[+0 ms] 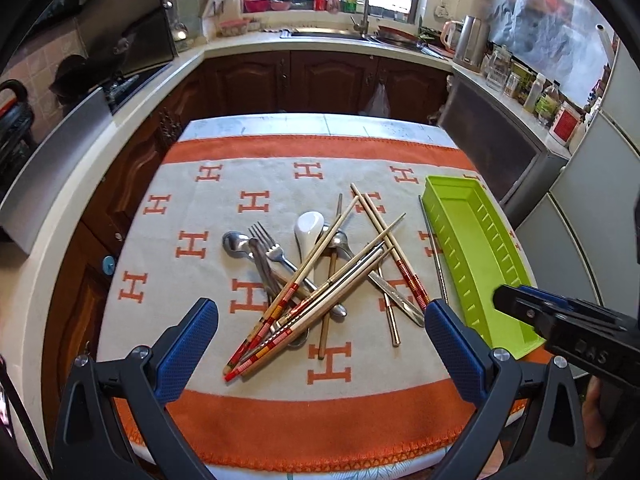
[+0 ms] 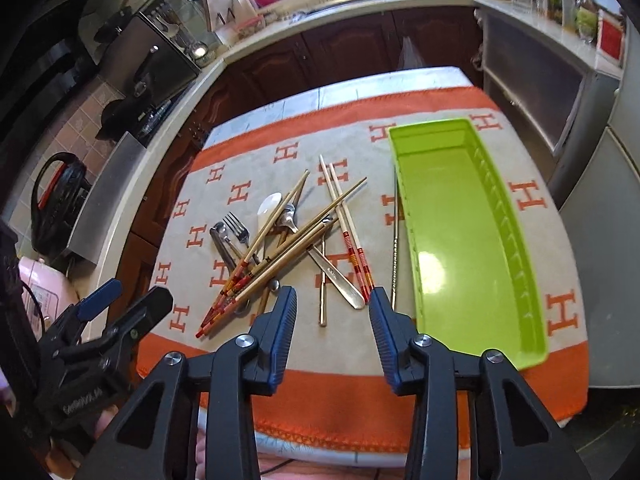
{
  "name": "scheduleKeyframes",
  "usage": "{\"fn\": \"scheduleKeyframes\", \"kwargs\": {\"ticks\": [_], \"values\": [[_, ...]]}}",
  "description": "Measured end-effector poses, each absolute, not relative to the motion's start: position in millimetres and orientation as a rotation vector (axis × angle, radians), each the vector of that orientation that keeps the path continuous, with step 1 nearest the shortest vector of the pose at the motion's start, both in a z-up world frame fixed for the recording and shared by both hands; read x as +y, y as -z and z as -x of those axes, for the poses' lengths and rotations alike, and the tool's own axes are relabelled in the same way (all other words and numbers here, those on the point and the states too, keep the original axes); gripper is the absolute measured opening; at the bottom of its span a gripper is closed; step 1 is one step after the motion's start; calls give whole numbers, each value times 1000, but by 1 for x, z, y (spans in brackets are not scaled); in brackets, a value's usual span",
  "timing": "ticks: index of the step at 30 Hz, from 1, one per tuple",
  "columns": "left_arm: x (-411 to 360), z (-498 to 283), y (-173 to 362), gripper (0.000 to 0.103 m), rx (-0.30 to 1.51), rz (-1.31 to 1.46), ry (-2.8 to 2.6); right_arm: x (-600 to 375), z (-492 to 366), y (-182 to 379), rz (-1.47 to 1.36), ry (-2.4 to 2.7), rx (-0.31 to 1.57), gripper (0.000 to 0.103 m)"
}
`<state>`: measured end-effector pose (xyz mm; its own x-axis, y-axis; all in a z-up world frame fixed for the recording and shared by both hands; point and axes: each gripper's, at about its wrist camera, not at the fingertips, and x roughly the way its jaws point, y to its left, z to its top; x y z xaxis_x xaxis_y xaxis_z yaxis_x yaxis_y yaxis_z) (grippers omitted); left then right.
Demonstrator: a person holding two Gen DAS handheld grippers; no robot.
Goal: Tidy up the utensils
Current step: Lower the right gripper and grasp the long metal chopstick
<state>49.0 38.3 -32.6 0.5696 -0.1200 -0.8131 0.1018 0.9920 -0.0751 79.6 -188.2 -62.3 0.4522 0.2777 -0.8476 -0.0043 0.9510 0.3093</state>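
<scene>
Utensils (image 1: 316,276) lay in a loose, crossed heap near the middle of the counter (image 1: 304,126), on an orange-bordered cloth (image 1: 192,208) printed with orange letter H marks. The heap comprised several chopsticks with red-banded ends (image 1: 408,276), a white ceramic spoon (image 1: 308,228), a metal fork (image 1: 266,242), metal spoons (image 1: 236,242) and at least one brown wooden stick; the pieces overlapped one another. A thin metal rod (image 1: 434,248) lay apart from the heap, just beside the left wall of the green tray.

A long green tray (image 2: 532,280) stood to the right of the heap, running from near to far. No utensil was seen inside it.

The left gripper (image 1: 320,312) hung above the near part of the heap with its blue-padded fingers (image 1: 188,344) spread wide. Nothing was held between them.

The right gripper (image 2: 333,300) hung over the near end of the cloth, between the heap and the tray, close to the ends of the red-banded chopsticks and a metal handle (image 2: 340,280). Its jaws stood partly apart, narrower than those of the left gripper. The pads (image 2: 284,328) were not seen pressing on any item. Whether the fingertips touched the cloth could not be determined.

In the left wrist view the right gripper showed at the right edge, over the near end of the tray.

Kitchen units, a sink (image 1: 332,34) and a window were noted beyond the far edge of the counter.
</scene>
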Motion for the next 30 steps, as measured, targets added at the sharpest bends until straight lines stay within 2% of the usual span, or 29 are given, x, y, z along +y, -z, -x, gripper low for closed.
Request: {"fn": "scheduleKeyframes", "kwargs": {"ticks": [6, 10, 14, 17, 20, 24, 30], "values": [[37, -88, 61, 96, 1030, 17, 114, -168, -145, 112, -276, -126, 1238, 27], [43, -106, 80, 96, 1088, 57, 106, -173, -181, 158, -336, -79, 1346, 26], [48, -114, 93, 96, 1112, 66, 89, -182, -199, 185, -358, -18, 1380, 26], [49, -119, 101, 96, 1131, 78, 89, -185, -208, 198, -327, 35, 1383, 26], [48, -122, 106, 96, 1137, 75, 90, -186, -213, 203, -296, 76, 1382, 21], [45, -124, 110, 96, 1144, 68, 92, -191, -218, 206, -250, 113, 1386, 7], [45, -128, 115, 96, 1158, 77, 98, -173, -233, 213, -98, 185, 1436, 6]]}}
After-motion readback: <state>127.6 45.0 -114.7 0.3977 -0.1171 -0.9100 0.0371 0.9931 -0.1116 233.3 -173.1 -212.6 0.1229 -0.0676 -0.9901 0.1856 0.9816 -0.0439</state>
